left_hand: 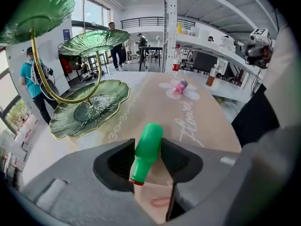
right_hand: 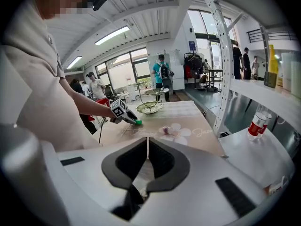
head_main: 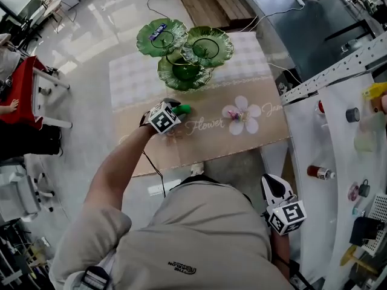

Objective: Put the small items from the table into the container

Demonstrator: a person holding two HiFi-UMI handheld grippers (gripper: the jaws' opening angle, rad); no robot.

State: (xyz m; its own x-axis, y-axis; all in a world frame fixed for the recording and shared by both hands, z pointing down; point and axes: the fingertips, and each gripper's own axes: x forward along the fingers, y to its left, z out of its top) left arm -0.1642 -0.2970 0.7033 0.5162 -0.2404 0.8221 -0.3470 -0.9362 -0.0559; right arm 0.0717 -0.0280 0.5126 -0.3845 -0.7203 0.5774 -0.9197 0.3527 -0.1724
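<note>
Green bottle [left_hand: 147, 145], centre frame over the counter [left_hand: 207, 126]: long axis near-vertical in frame, rounded end up-frame, red-rimmed end toward the lens. Left gripper [left_hand: 148, 149] fingers spread, flanking it. Right gripper [right_hand: 147, 147], head view's lower right: fingers closed, empty.

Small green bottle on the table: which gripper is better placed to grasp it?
Left. The left gripper has the small green plastic bottle between its jaws, close to the green leaf-shaped tiered dish. The right gripper is shut, back beside the person.
</note>
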